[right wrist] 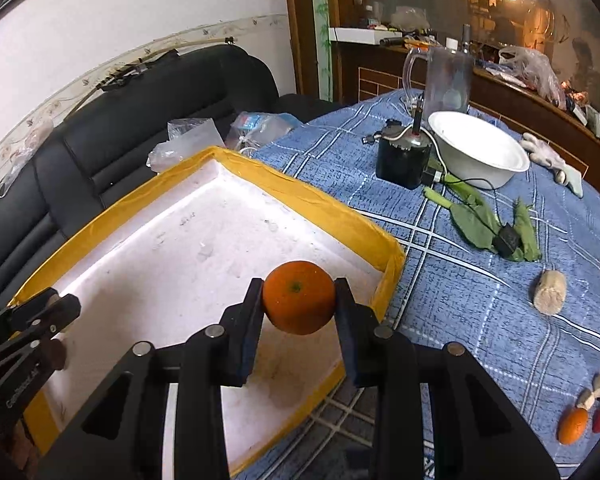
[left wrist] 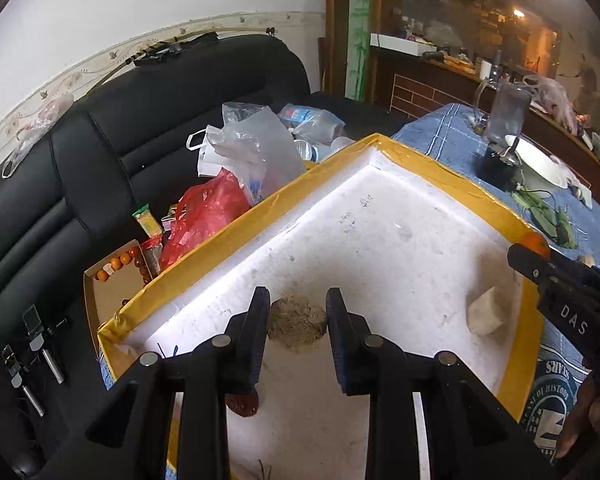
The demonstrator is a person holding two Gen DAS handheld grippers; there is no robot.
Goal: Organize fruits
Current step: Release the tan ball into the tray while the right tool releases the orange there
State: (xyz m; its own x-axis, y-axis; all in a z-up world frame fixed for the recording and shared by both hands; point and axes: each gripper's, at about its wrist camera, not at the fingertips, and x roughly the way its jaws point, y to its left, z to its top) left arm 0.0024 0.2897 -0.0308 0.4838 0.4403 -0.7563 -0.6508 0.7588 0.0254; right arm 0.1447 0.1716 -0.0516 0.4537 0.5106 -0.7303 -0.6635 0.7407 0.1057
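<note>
**Orange over the tray, one slip from rolling off**

My left claw (left wrist: pixel 298 322) hangs spread and empty over the near end of the foam tray (left wrist: pixel 380 224). A fuzzy brown fruit (left wrist: pixel 297 323) lies on the tray floor just ahead, between my fingers but not gripped, and a dark red fruit (left wrist: pixel 242 404) sits under my left finger. Farther right on the tray floor rests a pale chunk (left wrist: pixel 486 312).

My right claw (right wrist: pixel 299 298) pinches the orange (right wrist: pixel 299 298) by its sides, held above the tray's right corner, close to the yellow rim (right wrist: pixel 392 276). Right of that claw, on the desk (right wrist: pixel 480 300), more fruit (right wrist: pixel 574 426) waits.

The grip sits on a round, smooth skin; if I release too near the rim, I judge the orange could roll out onto the desk, or bump the pale chunk.
</note>
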